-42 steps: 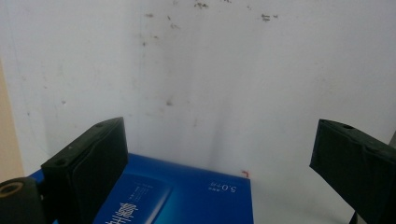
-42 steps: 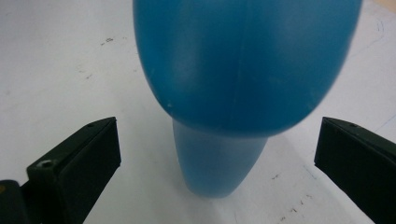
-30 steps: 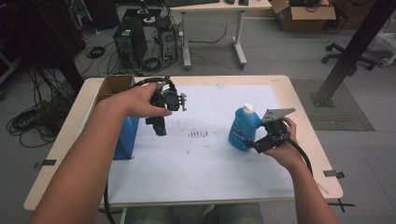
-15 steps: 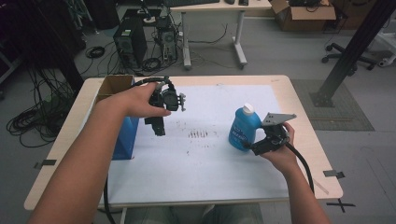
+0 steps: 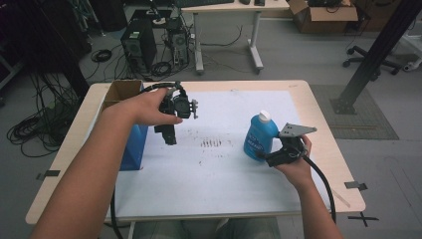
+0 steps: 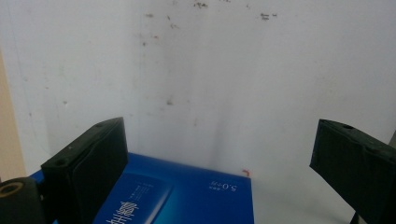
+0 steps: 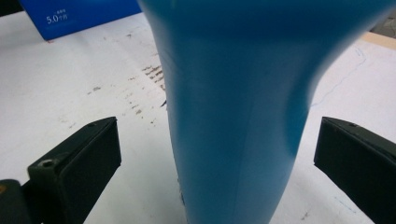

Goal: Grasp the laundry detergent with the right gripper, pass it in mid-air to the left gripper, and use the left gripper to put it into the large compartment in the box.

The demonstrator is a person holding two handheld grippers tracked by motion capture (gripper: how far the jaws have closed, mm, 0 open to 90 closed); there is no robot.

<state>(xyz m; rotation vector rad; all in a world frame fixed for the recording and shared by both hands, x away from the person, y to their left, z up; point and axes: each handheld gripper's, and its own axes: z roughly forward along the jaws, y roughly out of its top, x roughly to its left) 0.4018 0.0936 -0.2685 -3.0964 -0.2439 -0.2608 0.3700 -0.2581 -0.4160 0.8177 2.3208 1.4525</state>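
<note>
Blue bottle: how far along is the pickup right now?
Done: the right claw is lined up at the blue bottle, its jaws wide on either side of the body. In hand: nothing gripped yet; the bottle stands upright on the white sheet. Left: shut on it and lift. The left claw hangs open beside the blue box, holding nothing.
</note>
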